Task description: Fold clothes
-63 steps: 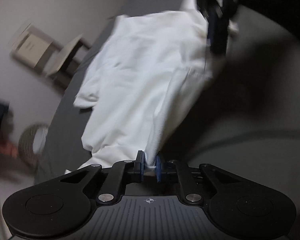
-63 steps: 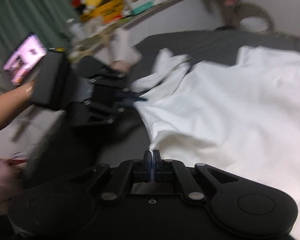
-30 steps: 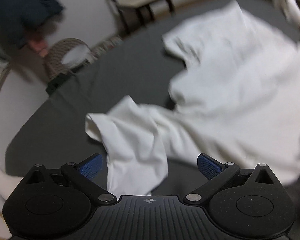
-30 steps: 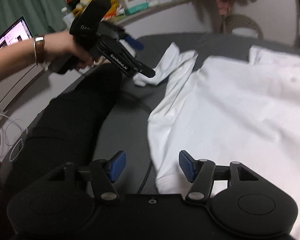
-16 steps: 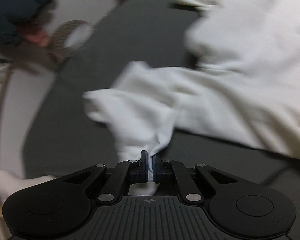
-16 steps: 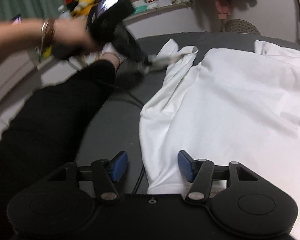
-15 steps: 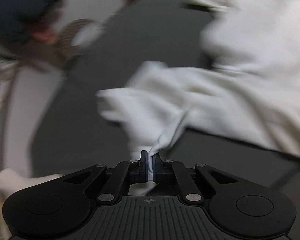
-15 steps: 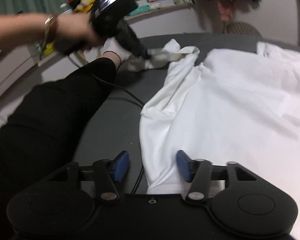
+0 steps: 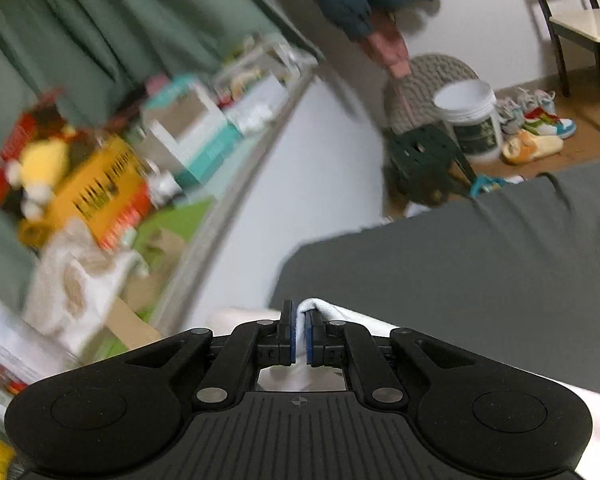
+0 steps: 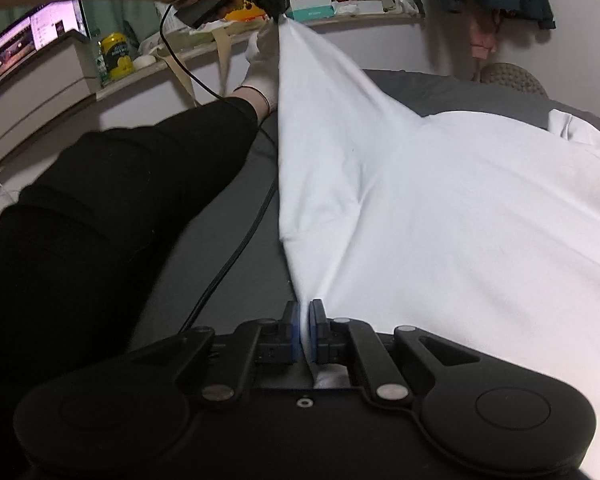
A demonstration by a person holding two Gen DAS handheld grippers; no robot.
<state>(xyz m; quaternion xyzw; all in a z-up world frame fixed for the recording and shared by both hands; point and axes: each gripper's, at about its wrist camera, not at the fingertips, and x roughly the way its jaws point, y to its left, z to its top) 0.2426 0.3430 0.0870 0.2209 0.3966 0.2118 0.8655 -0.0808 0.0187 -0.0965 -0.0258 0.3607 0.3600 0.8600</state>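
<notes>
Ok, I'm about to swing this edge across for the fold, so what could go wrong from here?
Both grippers pinch only a thin bit of the white shirt: the left gripper and right gripper could lose it under the taut pull. The black cable runs right beside the lifted edge and may snag it. The far sleeve lies bunched and could fold in crooked.

white shirt (image 10: 440, 208) | grey sheet (image 9: 480, 264) (plain) | blue pads (image 10: 296, 332)
</notes>
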